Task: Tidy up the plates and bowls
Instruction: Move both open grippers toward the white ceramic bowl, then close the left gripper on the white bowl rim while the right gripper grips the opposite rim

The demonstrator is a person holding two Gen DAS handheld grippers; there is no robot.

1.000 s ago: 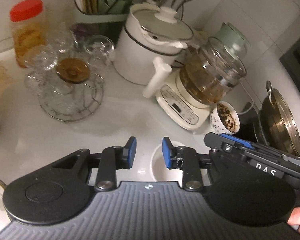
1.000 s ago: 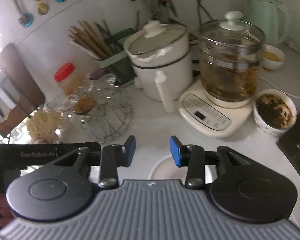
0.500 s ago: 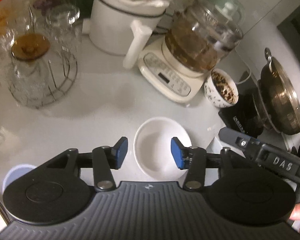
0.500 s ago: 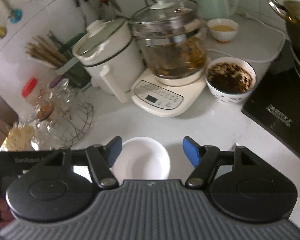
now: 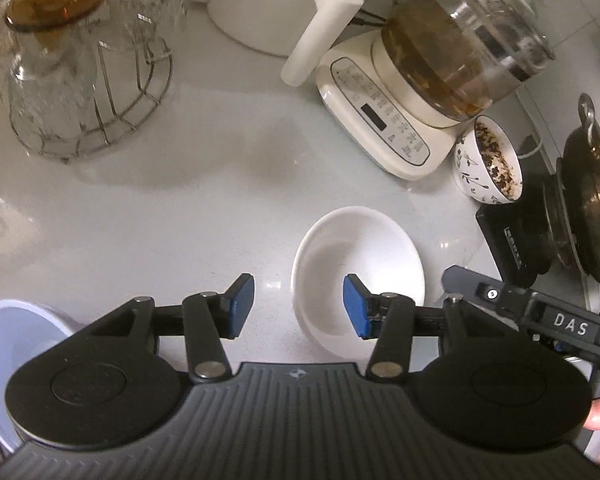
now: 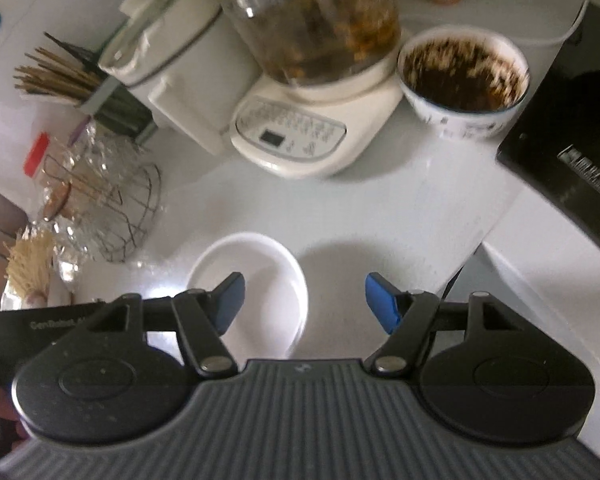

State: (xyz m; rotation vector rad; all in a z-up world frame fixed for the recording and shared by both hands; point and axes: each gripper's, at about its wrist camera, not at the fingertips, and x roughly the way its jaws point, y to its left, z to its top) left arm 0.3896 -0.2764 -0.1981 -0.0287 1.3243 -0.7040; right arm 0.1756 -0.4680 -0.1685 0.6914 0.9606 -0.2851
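A small white bowl (image 5: 358,268) sits on the white counter (image 5: 204,200), in front of the tea maker (image 5: 432,72) and near a flowered bowl (image 5: 488,160) full of dark bits. The left gripper (image 5: 299,305) is spread apart and holds nothing; its right fingertip (image 5: 356,312) hangs over the bowl's left side, so the bowl's left rim lies in the gap. The right gripper (image 6: 304,300) is spread apart too and holds nothing; its left fingertip (image 6: 230,300) hangs over the bowl's right side. I cannot tell if any fingertip touches the bowl. The bowl looks hard and shiny, so it is likely smooth and slippery, and it could chip or break if it drops. It looks light enough for one gripper. The best place to grab it is probably the thin rim, with one fingertip inside and one outside. A pale blue bowl (image 5: 16,344) sits at the left edge of the left view, partly hidden.
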